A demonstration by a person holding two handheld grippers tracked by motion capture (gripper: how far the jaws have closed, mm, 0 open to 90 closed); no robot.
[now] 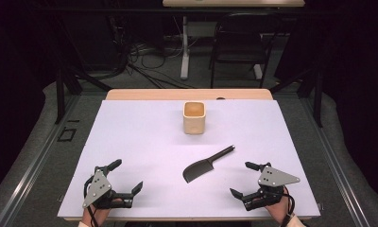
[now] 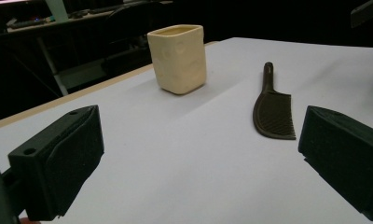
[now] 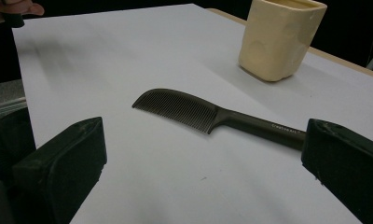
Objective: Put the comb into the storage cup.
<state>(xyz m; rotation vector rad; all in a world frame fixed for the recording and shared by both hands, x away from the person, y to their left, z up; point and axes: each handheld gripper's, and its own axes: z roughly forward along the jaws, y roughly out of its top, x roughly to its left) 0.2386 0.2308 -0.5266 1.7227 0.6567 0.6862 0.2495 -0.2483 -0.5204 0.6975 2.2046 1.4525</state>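
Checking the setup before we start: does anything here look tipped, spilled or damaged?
Nothing stands out. The cream cup stands upright, the dark comb lies flat on the white table, apart from it, and nothing is spilled.

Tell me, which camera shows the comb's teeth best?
The right gripper view: the comb lies close, teeth and handle lettering clear. The left gripper view shows it farther off, seen lengthwise; the high view shows a small dark shape, teeth unreadable.

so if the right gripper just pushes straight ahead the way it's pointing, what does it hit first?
Most likely the comb: it lies flat on the white table right ahead of the open right gripper. The cream cup stands farther off and to one side. Whether the jaws ride low enough to touch is unclear.
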